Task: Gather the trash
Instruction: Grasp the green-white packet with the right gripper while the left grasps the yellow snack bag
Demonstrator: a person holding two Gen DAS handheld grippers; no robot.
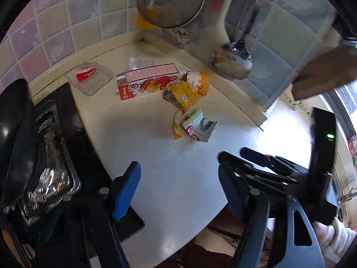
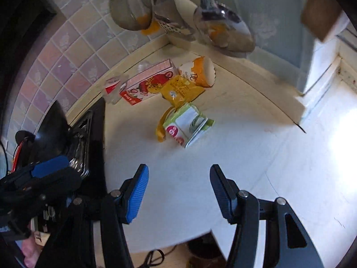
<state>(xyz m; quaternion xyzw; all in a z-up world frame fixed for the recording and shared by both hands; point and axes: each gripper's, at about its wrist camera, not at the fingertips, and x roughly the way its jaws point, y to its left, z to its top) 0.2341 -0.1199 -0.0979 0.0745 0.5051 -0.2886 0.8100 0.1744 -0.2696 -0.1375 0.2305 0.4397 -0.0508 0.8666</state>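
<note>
Trash lies in a loose heap on the white counter [image 1: 169, 156]: a red and pink carton [image 1: 147, 81], a clear plastic tray [image 1: 92, 78], a crumpled yellow wrapper [image 1: 181, 95], an orange and white cup [image 1: 198, 81] and a flattened green and white carton [image 1: 198, 126]. The same heap shows in the right wrist view, with the green carton [image 2: 187, 126] nearest. My left gripper [image 1: 179, 192] is open and empty, short of the heap. My right gripper [image 2: 178, 194] is open and empty, also short of it, and shows at the right of the left view [image 1: 256, 163].
A black stove [image 1: 73, 138] with a foil-lined tray [image 1: 49, 172] stands at the left. A strainer [image 1: 170, 0], a ladle [image 1: 234, 60] and other utensils hang over the tiled back corner. A bright window [image 2: 334, 120] is at the right. The counter's front edge is near the grippers.
</note>
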